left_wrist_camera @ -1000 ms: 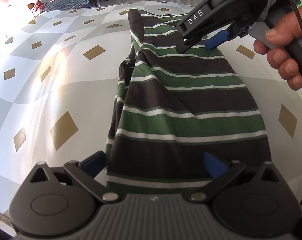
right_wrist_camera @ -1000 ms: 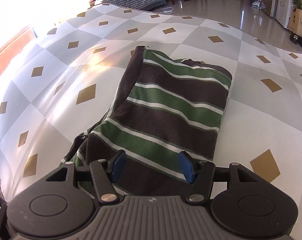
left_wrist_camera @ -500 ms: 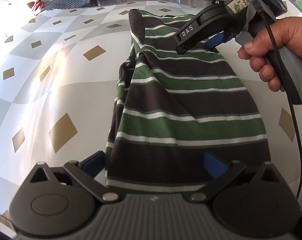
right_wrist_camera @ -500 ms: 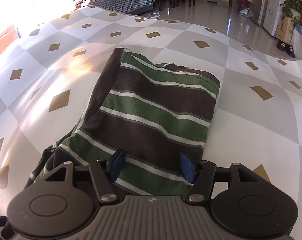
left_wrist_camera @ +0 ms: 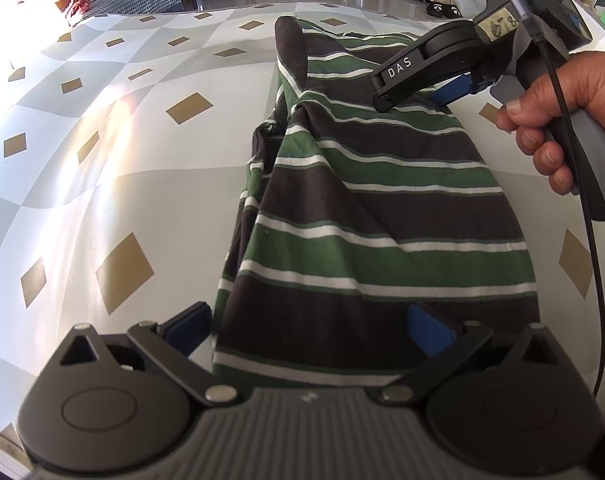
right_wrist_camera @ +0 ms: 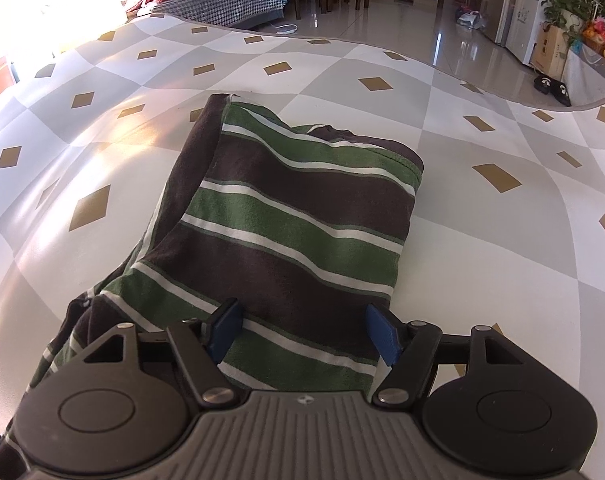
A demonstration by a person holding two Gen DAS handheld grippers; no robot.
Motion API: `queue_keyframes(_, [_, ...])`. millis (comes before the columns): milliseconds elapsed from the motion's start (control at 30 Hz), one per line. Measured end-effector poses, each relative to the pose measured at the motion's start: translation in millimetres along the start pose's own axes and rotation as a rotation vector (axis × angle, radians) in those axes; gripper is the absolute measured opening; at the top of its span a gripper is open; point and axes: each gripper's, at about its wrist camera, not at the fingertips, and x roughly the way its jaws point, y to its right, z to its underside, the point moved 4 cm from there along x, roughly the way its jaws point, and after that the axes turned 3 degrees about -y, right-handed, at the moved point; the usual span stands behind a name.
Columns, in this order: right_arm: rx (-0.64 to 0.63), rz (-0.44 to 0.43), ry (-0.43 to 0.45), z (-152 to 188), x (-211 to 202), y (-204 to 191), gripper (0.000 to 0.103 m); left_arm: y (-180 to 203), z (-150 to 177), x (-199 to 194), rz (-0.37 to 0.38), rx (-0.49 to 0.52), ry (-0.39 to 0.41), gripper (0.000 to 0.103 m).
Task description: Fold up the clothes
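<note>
Striped knit garment (left_wrist_camera: 382, 216), dark brown with green and white bands, lies folded in a long soft strip on the glossy diamond-patterned table (left_wrist_camera: 114, 184). Left gripper (left_wrist_camera: 308, 328) stands wide, blue pads astride its near end. Right gripper (right_wrist_camera: 304, 330) has just been opening; cloth lies loose between its pads.
</note>
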Motion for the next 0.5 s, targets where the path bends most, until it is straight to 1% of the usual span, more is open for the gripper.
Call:
queue_keyframes(300, [0.076, 0.065, -0.013, 4.6, -5.3, 32.8, 0.067, -19.6, -1.1, -2.0, 0.008, -0.080, -0.004, 0.103])
queue_keyframes(500, [0.128, 0.126, -0.025, 10.6, -12.3, 60.9, 0.067, -29.0, -1.9, -6.1, -0.006, -0.096, 0.015, 0.103])
